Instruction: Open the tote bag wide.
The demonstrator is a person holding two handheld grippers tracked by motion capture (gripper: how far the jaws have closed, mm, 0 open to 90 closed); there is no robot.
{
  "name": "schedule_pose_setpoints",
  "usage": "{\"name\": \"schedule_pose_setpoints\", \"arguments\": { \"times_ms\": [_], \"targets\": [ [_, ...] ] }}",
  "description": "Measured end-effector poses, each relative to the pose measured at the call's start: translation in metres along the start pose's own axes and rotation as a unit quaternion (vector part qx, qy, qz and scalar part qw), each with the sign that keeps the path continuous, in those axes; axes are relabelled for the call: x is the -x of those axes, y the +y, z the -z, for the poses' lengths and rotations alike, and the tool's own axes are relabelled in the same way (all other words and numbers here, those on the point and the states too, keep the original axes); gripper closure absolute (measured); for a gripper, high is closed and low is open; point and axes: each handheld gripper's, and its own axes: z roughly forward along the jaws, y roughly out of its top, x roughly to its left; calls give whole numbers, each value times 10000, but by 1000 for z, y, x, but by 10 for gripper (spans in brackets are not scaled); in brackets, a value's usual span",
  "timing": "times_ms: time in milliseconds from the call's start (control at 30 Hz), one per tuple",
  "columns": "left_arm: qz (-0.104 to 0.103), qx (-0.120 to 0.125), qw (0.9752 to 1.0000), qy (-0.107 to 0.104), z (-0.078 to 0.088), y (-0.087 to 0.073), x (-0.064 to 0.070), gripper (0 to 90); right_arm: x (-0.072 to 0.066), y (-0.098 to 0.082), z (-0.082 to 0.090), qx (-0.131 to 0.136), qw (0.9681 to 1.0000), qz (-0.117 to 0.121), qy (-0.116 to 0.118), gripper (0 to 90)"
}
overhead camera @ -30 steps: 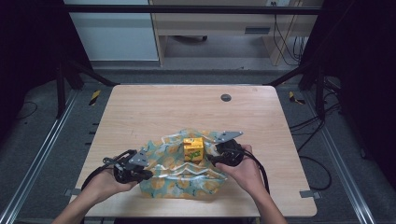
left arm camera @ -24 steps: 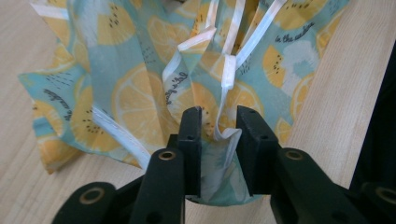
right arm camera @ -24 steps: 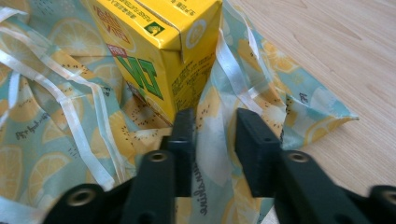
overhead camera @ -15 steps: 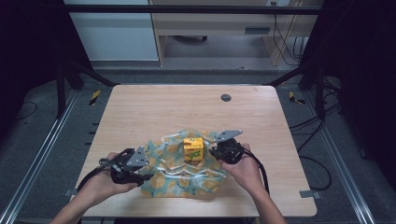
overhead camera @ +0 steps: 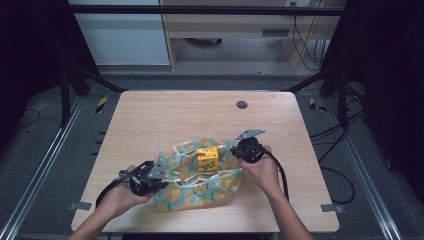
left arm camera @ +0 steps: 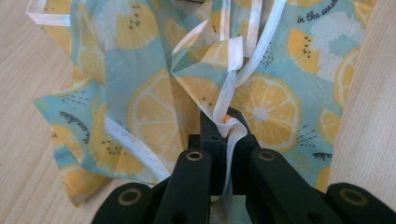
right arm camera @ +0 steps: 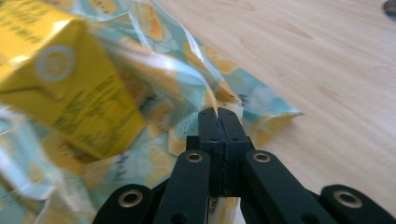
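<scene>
Lying crumpled on the near half of the light wooden table [overhead camera: 150, 120], the soft turquoise fabric bag printed with lemon slices [overhead camera: 200, 187] spreads between the two hands, with a small yellow cardboard carton [overhead camera: 207, 159] standing on its middle. At the left edge of the cloth, the left gripper [overhead camera: 159, 176] has just clamped its jaws onto the bag's thin white ribbon handle [left arm camera: 227, 126]; the left gripper view shows the ribbon pinched and bunched between the black pads, with folded cloth rising behind it. The ribbon is narrow and smooth, so it is likely to slide through a loose grip; the stitched hem where it joins the cloth probably gives a firmer hold. The carton looks light but rigid, and it may topple if the cloth under it is pulled unevenly. At the right edge, the right gripper [overhead camera: 238, 149] has likewise just clamped down, catching a thin fold of the printed cloth between its pads, as the right gripper view shows, with the carton just beside it. The fabric is limp and offers no stiffness, so both edges probably need lifting together to keep the mouth open.
</scene>
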Motion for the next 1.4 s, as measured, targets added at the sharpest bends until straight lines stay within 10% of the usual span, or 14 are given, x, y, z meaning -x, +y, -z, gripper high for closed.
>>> {"name": "schedule_pose_setpoints", "arguments": {
  "times_ms": [933,1400],
  "targets": [
    [257,-297,9991,-174,-29,-16,0,898,27,-3,-25,-174,9983,-486,-270,889],
    [291,368,9984,303,-1,4,10,483,14,12,30,373,9986,-257,-284,382]
  ]
}}
